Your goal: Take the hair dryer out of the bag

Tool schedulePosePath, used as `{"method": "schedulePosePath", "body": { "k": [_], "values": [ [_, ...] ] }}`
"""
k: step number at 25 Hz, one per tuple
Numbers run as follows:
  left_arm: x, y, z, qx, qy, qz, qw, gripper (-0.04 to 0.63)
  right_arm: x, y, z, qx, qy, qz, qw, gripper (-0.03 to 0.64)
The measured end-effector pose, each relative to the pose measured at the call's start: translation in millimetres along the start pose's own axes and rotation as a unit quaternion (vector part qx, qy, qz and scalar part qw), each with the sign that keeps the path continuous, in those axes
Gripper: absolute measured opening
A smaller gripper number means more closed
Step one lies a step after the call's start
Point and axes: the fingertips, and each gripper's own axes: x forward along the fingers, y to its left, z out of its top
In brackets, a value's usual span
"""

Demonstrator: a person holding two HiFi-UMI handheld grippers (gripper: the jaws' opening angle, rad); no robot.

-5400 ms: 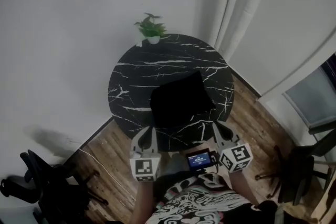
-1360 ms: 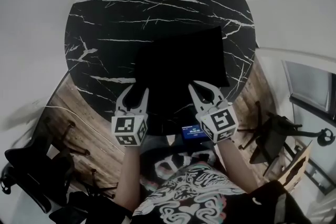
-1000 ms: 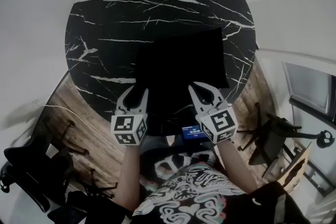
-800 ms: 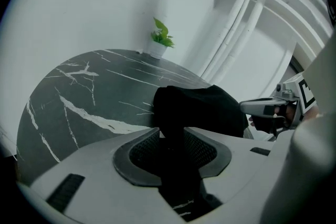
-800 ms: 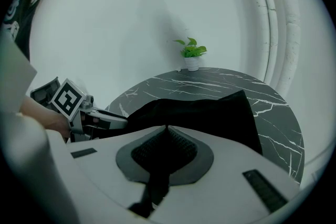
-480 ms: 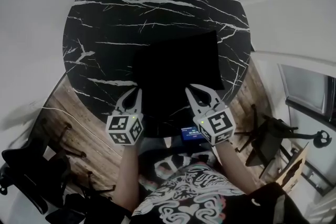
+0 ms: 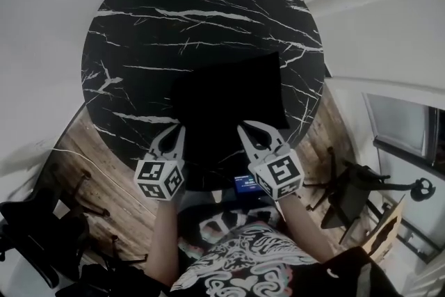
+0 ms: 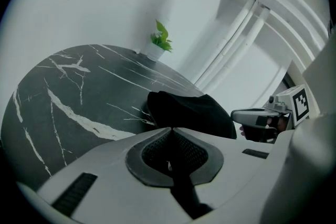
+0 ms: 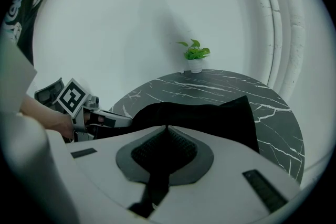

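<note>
Hair dryer is not to be seen anywhere; I judge that it is inside the bag (image 7: 229, 104), a flat black pouch on the near half of the table (image 7: 174, 3). The long axis of the bag goes from left to right, a little turned, so that its right end lies farther. Both claws stand at its near long edge and point away and downward over it. The left gripper (image 8: 171, 128) is at the near left corner and the right gripper (image 9: 167, 126) is more to the right on the same edge, so neither hand is clearly nearer. Each claw is fully closed. The tips meet just at the black cloth, but I cannot tell whether some cloth is pinched between the pads. I also cannot tell where the mouth of the bag is, so the next move probably depends on finding which edge opens.
</note>
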Motion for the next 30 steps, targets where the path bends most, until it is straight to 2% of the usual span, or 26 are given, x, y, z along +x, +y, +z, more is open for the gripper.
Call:
{"method": "schedulePosePath", "body": {
  "k": [12,22,30],
  "values": [
    [-3,-39,24,0.029,-0.032,-0.064,0.9970,0.018,-7,9,14,0.006,-0.007,0.025,1.000,0.020],
    [-14,-80,40,0.064,-0.040,-0.121,0.9898,0.018,-12,21,35,0.029,-0.010,0.063,0.998,0.020],
    [-9,-99,33,0.104,-0.027,-0.147,0.9833,0.018,0,28,37,0.071,0.010,0.122,0.990,0.020]
  ]
}}
